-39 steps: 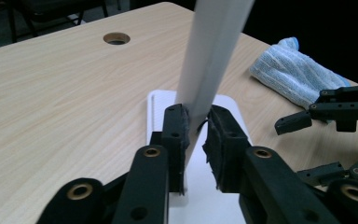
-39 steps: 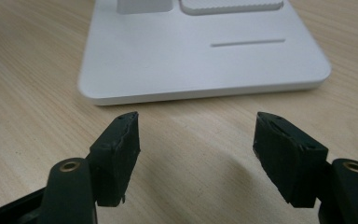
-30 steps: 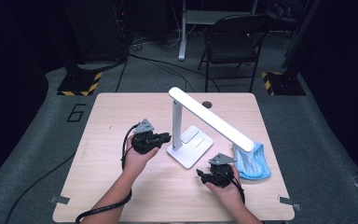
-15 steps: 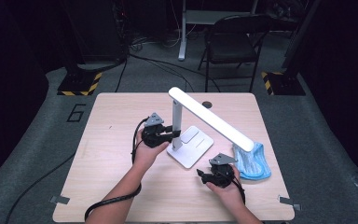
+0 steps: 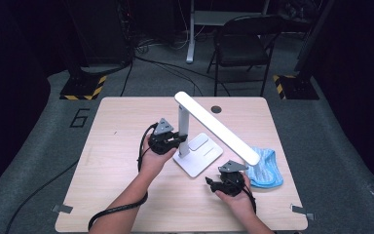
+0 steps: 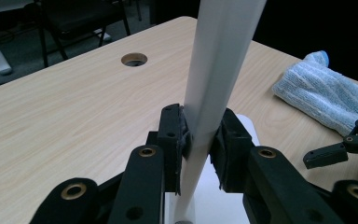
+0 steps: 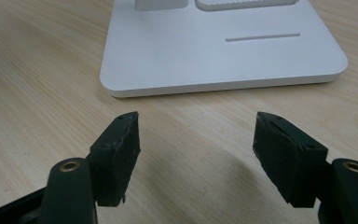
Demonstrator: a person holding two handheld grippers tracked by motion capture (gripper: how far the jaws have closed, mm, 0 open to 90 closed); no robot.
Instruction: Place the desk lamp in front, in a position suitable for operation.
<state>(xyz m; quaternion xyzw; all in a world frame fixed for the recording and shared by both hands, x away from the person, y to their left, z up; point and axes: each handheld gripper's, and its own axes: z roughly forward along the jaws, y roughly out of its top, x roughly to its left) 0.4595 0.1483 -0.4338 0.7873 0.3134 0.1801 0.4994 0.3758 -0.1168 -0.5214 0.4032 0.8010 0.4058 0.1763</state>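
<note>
The table (image 5: 112, 161) fills the middle of the high view. At its centre stands the lamp (image 5: 209, 127), its base (image 5: 199, 157) flat on the wood and its post (image 6: 214, 79) upright. A cloth (image 5: 267, 168) lies right of the base. The left gripper (image 6: 198, 135), just left of centre, has just been closing and now clamps the post between its pads. The right gripper (image 7: 196, 144), lower right, rests on the table with jaws wide and empty, near the base's edge.

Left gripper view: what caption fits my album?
Left gripper clamps the white lamp post above the wooden table.
</note>
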